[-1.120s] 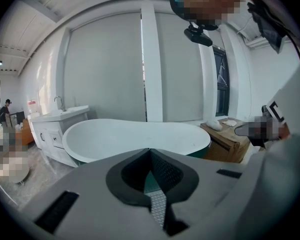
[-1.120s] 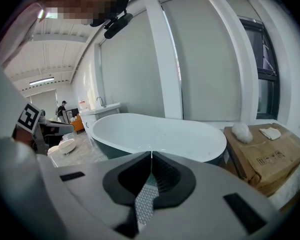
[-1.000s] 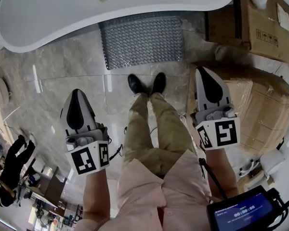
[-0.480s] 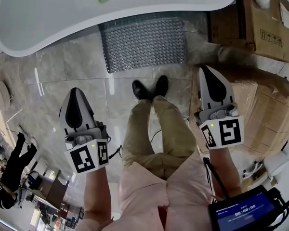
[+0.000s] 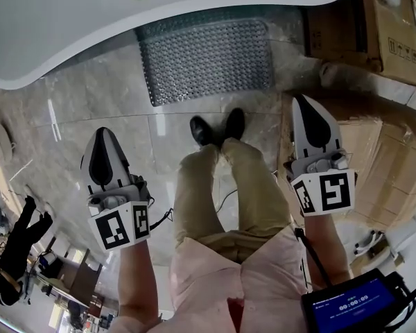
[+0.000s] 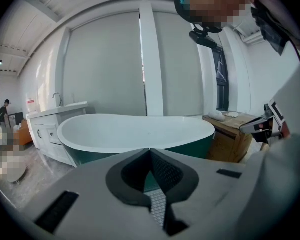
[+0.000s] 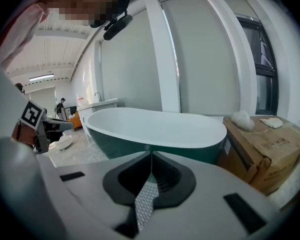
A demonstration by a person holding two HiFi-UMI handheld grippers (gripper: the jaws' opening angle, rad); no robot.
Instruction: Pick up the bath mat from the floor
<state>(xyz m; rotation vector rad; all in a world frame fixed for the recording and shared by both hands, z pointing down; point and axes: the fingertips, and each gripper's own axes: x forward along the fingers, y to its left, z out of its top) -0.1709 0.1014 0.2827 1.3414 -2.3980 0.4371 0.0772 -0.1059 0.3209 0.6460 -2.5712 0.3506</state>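
Observation:
The bath mat [image 5: 204, 60] is grey and studded and lies flat on the marble floor against the white bathtub [image 5: 90, 19], just beyond the person's black shoes [image 5: 215, 127]. My left gripper [image 5: 99, 132] hangs shut above bare floor, to the near left of the mat. My right gripper [image 5: 303, 100] is shut too, to the right of the mat over a wooden crate [image 5: 381, 165]. Neither touches the mat. In the left gripper view the jaws of the left gripper [image 6: 150, 150] meet with nothing between them. The right gripper [image 7: 151, 154] shows the same. The mat is hidden in both gripper views.
Cardboard boxes [image 5: 374, 26] stand at the far right beside the tub's end. A tablet [image 5: 357, 304] hangs at the person's right hip. Another person [image 5: 21, 234] stands far off at the left. The tub [image 6: 135, 131] fills the middle of both gripper views.
Both grippers have sunk toward the floor, still shut. The head view has tipped forward, so the mat and tub look larger and closer.

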